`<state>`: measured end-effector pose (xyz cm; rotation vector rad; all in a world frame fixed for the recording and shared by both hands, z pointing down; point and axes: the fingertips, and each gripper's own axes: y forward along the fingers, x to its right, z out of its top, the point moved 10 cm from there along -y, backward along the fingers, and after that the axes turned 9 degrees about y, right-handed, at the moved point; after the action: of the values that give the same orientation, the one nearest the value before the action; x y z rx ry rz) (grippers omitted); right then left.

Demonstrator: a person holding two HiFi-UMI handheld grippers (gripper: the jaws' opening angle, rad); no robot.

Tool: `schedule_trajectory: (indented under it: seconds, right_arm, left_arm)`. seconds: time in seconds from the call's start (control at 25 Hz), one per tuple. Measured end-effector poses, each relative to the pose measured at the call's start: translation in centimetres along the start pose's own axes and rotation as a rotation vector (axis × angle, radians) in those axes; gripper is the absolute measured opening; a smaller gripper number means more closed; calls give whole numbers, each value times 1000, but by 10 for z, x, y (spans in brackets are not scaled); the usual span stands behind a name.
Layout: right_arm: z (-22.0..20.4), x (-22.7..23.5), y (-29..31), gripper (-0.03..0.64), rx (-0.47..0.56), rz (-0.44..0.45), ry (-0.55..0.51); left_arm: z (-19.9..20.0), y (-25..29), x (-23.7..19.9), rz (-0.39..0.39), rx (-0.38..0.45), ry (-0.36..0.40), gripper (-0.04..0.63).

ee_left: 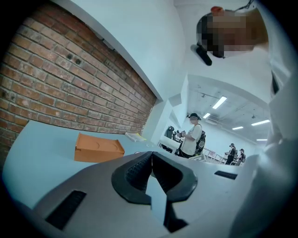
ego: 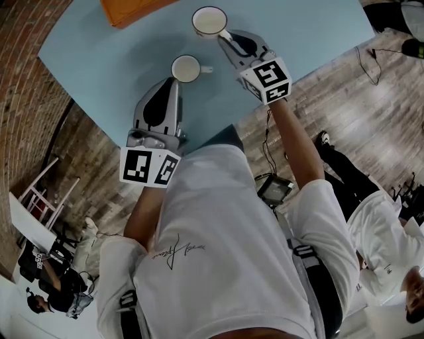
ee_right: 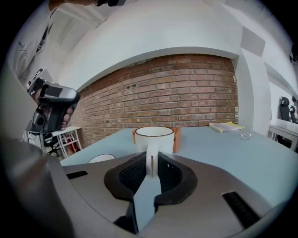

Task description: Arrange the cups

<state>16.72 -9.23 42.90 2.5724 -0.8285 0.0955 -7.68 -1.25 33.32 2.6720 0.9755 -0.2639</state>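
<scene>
Fabric of my white shirt point(ego: 218, 251) lies nearest, with both forearms reaching out over the pale blue table point(ego: 99, 59). My left tongs point(ego: 172, 85) are pressed together with nothing between them, as the left gripper view point(ee_left: 151, 154) shows plainly. Their tips lie just beside the nearer cup point(ego: 186, 68), a white one that stands upright on the table with its handle turned towards my right side. From the right gripper view only its rim point(ee_right: 101, 158) peeks out low on the left.

My right tongs point(ego: 224, 36) reach further out and are narrowed onto the handle point(ee_right: 150, 162) of the farther cup point(ego: 209, 21). The pads grip that handle from both sides, and the cup point(ee_right: 153, 138) sits upright with its dark-edged rim level. Its base is hidden behind the tongs point(ee_right: 151, 160), so it may or may not be resting on the table.

Just behind that cup sits an orange box point(ee_right: 177, 139), near the table's far edge point(ego: 132, 8). Further along the table to the right lie a yellowish book point(ee_right: 226, 126) and a small clear glass point(ee_right: 246, 135). A brick wall point(ee_right: 177, 93) closes the view.
</scene>
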Motion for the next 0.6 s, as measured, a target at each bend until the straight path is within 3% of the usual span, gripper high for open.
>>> schedule_trajectory:
  seconds: [0.6]
  right_arm:
    - [33,-22,-2,66,25,9,6]
  left_arm:
    - [9,-17,-3,24,51,33,9]
